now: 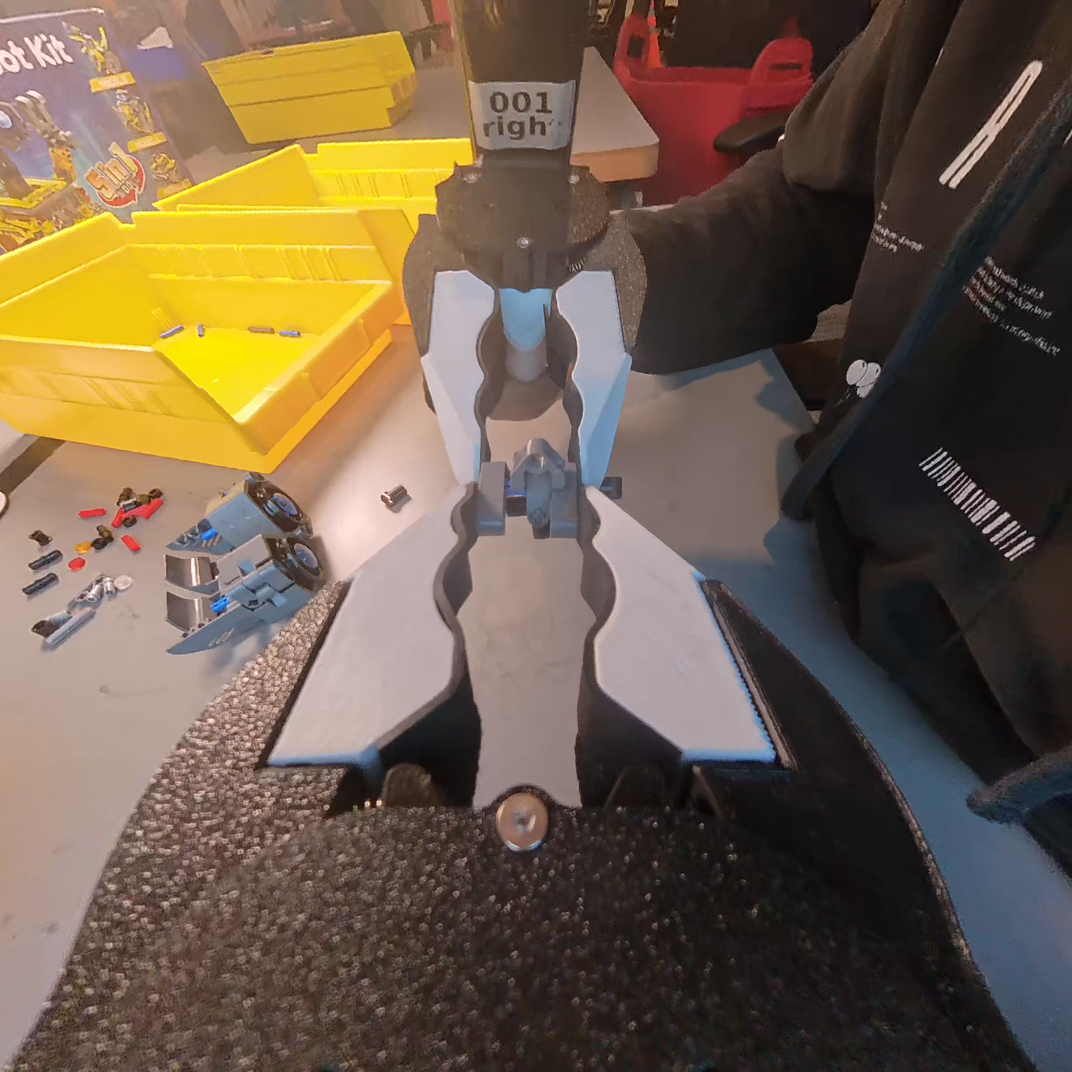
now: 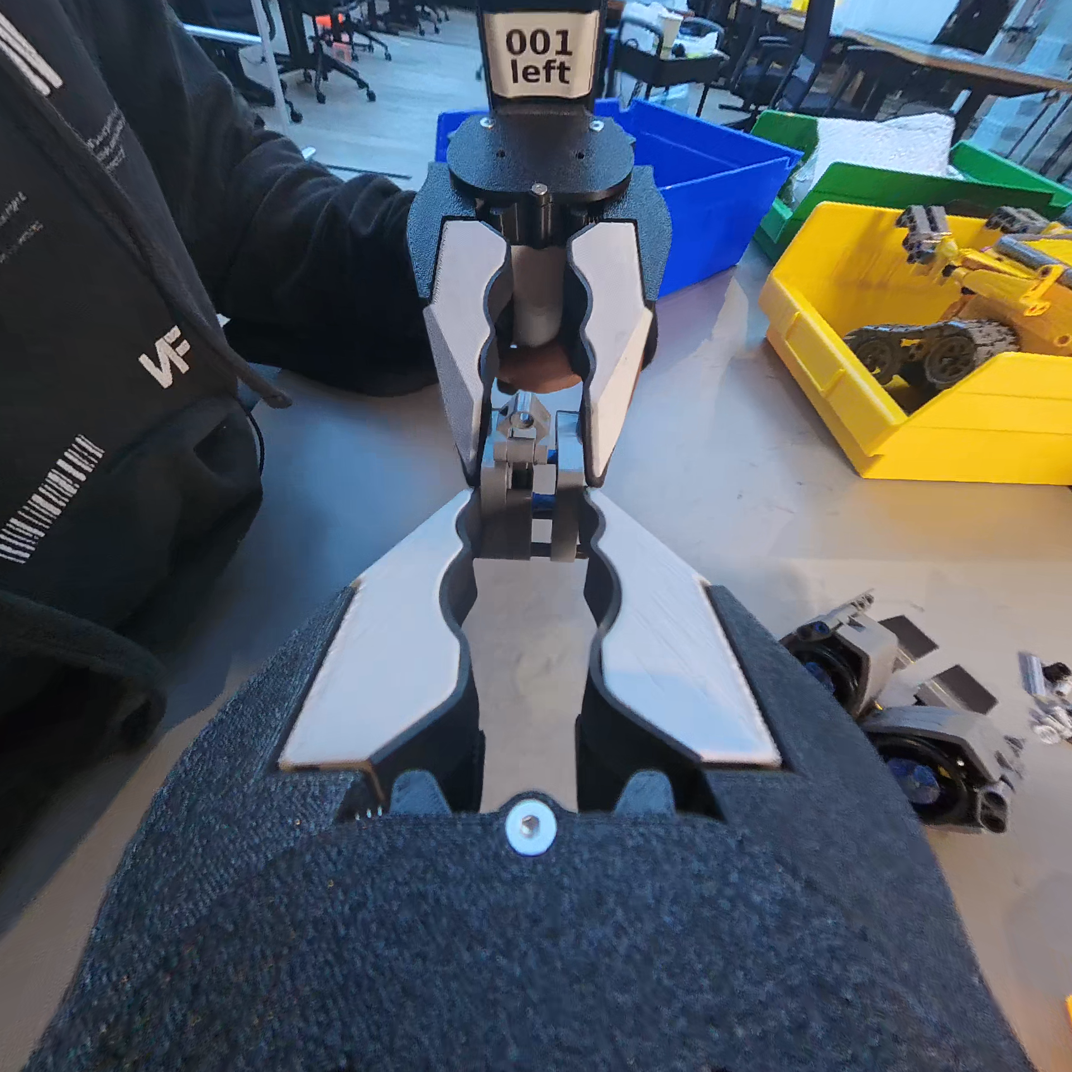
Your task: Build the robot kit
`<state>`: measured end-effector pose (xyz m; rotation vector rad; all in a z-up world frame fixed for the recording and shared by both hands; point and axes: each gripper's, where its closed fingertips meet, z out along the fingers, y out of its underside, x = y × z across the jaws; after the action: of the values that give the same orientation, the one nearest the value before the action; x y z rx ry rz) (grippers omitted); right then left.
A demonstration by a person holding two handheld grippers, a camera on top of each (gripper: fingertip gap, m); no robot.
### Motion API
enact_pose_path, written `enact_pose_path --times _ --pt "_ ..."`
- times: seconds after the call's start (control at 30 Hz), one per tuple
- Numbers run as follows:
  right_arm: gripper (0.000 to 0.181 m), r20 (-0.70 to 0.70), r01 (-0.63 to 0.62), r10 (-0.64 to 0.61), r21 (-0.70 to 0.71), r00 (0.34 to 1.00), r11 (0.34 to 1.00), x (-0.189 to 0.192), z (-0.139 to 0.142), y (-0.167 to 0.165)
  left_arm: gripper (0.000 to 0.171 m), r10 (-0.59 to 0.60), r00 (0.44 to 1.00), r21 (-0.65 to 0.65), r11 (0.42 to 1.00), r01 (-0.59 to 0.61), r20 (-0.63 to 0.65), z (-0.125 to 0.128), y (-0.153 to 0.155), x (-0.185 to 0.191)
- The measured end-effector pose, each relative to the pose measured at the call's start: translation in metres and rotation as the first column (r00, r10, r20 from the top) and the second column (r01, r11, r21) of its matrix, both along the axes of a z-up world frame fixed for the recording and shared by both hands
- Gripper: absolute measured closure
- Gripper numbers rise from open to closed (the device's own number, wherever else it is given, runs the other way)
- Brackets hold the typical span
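Fingers (image 1: pixel 458 522) of the left gripper (image 1: pixel 529 516) pinching one end of a small grey brick assembly (image 1: pixel 531 493), right gripper (image 2: pixel 529 525) clamped on the other — held above the worktop (image 1: pixel 377 464). Could twist apart (uneven pull), dropping pieces among the loose parts (image 1: pixel 87 539).

Two hand-held grippers (image 1: pixel 525 510) (image 2: pixel 531 522), one blue bin (image 2: pixel 713 174), two green bins (image 2: pixel 870 185) (partly hidden).
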<state>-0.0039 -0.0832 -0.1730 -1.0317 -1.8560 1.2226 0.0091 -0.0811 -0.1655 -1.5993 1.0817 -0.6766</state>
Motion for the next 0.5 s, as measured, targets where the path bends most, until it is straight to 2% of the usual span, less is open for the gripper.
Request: enact_pose_path --times 0.13,0.3,0.47,0.5 --pt "0.149 0.005 0.016 -0.016 -0.012 1.0 1.0 -0.0004 -0.0008 0.0018 0.139 0.009 1.0 -0.012 1.0 -0.009 -0.001 -0.0021 0.0008 -0.0013" --pt "0.15 -0.013 0.015 -0.017 -0.099 1.0 0.995 -0.0005 0.0078 0.0007 0.138 0.01 0.999 -0.034 0.999 -0.009 0.042 0.0047 -0.0007 -0.0028" --pt "0.151 0.009 0.039 -0.038 -0.046 0.999 0.998 -0.0033 0.002 0.003 0.131 0.023 0.999 -0.075 0.997 -0.021 0.028 -0.0001 0.0013 -0.0036" --pt "0.151 0.019 0.041 -0.041 -0.026 0.999 0.999 -0.0034 -0.0003 0.0037 0.135 0.03 1.0 -0.08 0.996 -0.029 0.007 -0.0037 0.0026 -0.0046"
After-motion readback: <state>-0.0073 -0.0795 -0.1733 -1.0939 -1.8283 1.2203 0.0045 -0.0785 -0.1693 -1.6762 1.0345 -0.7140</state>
